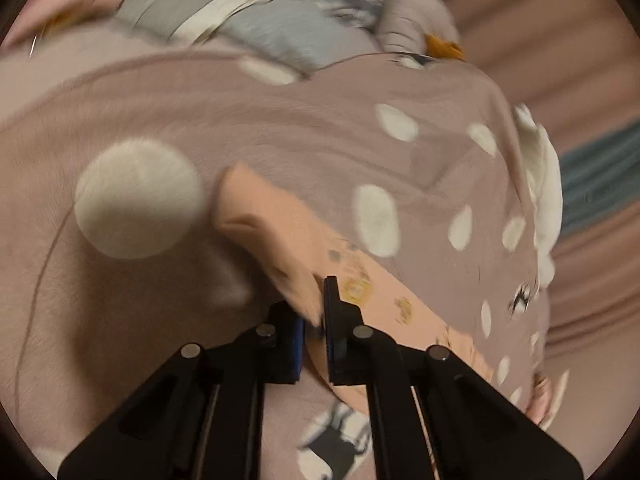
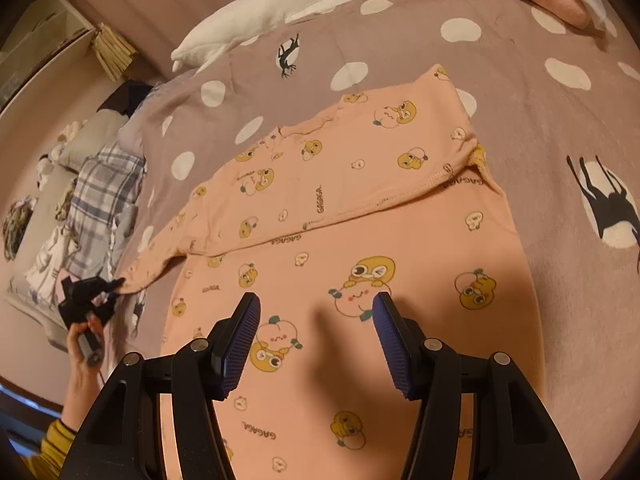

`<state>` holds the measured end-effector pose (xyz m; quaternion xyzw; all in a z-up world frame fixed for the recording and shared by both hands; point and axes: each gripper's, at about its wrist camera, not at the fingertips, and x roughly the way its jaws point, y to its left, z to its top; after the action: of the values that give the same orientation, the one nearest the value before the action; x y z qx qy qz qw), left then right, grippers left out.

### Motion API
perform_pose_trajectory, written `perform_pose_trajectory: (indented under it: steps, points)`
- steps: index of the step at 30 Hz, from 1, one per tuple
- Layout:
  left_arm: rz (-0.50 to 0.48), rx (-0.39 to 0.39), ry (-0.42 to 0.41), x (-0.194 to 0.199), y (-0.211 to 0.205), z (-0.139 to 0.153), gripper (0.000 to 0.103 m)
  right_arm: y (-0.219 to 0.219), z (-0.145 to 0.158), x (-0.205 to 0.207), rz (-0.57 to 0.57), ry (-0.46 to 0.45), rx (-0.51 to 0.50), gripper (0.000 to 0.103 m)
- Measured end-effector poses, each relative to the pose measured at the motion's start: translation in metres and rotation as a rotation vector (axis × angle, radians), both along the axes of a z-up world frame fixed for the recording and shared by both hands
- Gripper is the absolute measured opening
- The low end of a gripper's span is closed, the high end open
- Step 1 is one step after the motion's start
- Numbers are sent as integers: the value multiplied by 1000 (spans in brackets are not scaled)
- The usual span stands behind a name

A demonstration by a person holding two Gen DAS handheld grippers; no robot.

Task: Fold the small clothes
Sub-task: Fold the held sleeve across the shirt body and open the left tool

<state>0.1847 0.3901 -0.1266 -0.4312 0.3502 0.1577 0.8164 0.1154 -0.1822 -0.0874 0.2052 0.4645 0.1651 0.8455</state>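
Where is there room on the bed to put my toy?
Bare blanket lies between the pink top and the goose, and right of the top. The left edge is crowded: checked cloth and the left gripper pinching the sleeve.

Goose toy (image 2: 256,12) nr bed's far edge

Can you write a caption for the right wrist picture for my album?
Open right claw hovers over peach cartoon shirt while left claw pinches its sleeve.

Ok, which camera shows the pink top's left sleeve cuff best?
The left wrist view: the cuff sits close up, pinched in the left gripper, though blurred. The right wrist view shows the same cuff only small, at the picture's left edge.
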Motion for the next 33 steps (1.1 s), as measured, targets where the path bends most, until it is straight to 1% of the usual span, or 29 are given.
perform_pose_trajectory:
  steps: [2,4,5,6,7,8,9,12,13,15,17,18,20,21,23,24,25,26,27,29,30,31,32,33]
  points:
    - [-51,56,-25,4,-19,20,5,-3,-1,-3,-8,1,9,58]
    - [-129,109,-71,11,-49,47,5,-6,0,-7,-16,0,23,58]
    - [-175,139,-94,15,-68,61,5,-7,0,-9,-17,-3,27,58]
    - [-206,156,-109,18,-81,69,5,-8,1,-12,-18,-10,32,58]
    - [-265,183,-137,23,-106,84,5,-9,3,-16,-17,-17,36,58]
    - [-294,197,-147,28,-120,90,5,-10,4,-18,-16,-23,37,58]
    - [-351,220,-166,32,-147,100,5,-13,6,-22,-16,-31,37,58]
    - [-471,260,-188,44,-207,113,5,-21,10,-30,-27,-54,39,58]
    - [-520,278,-189,49,-233,115,5,-25,12,-33,-32,-60,47,58]
    - [-605,301,-185,55,-280,113,5,-32,12,-38,-41,-68,60,58]
    - [-674,329,-170,62,-318,107,5,-39,12,-42,-53,-71,62,58]
    - [-717,360,-153,66,-345,100,5,-44,11,-45,-63,-70,62,58]
    - [-770,402,-113,71,-378,84,9,-51,7,-49,-76,-65,65,58]
    - [-801,417,-75,75,-396,71,10,-55,5,-50,-86,-59,68,58]
    - [-856,405,0,82,-416,47,21,-63,1,-51,-108,-47,72,58]
    - [-888,399,60,86,-427,31,44,-67,0,-52,-117,-44,76,58]
    - [-905,399,98,87,-434,22,59,-70,-1,-52,-122,-42,78,58]
    - [-921,397,111,85,-437,13,56,-72,-1,-53,-126,-40,80,58]
    - [-935,402,108,83,-440,11,57,-75,-2,-53,-132,-39,82,58]
    - [-947,405,95,75,-440,11,57,-77,-2,-53,-130,-38,89,58]
    - [-947,389,72,69,-434,14,57,-77,-2,-51,-126,-35,93,58]
    - [-940,365,36,61,-423,19,61,-75,-2,-48,-119,-35,94,58]
    - [-929,358,16,55,-416,22,62,-73,-1,-45,-111,-37,93,58]
    - [-898,360,-7,47,-400,27,67,-69,0,-41,-96,-39,91,58]
